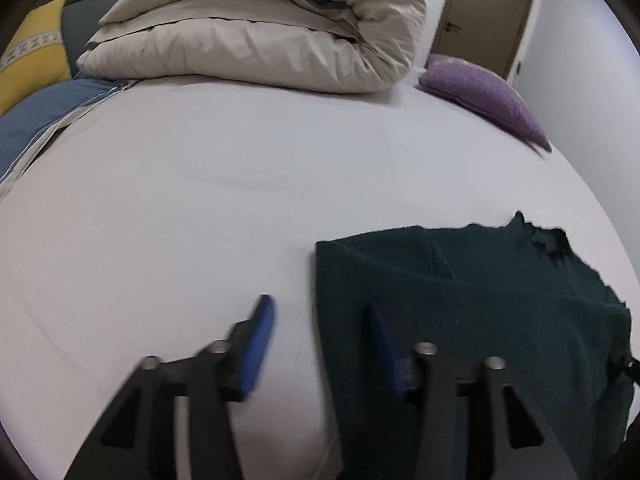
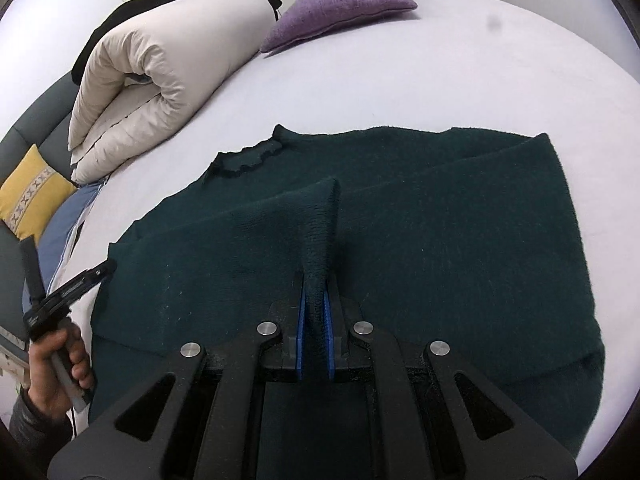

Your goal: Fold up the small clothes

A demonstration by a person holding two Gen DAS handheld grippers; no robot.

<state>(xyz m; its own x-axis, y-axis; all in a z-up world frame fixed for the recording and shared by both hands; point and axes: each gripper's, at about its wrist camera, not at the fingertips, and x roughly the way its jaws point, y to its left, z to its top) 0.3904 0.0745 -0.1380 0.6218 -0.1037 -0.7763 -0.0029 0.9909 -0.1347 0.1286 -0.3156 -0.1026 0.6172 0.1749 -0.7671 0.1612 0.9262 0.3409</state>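
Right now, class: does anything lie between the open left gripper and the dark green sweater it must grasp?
Nothing visible does. The left gripper hangs open at the edge of the dark green sweater, with only bare bedsheet beneath. The folded duvet and purple cushion lie far behind.

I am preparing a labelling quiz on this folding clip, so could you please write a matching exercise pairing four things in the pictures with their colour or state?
Column one:
1. left gripper
2. right gripper
3. cushion beside the folded duvet
4. sweater

Column two:
A. purple
B. shut on a pinch of knit fabric
C. dark green, spread on the bed
D. open, holding nothing

Pairs: 1-D, 2-B, 3-A, 4-C
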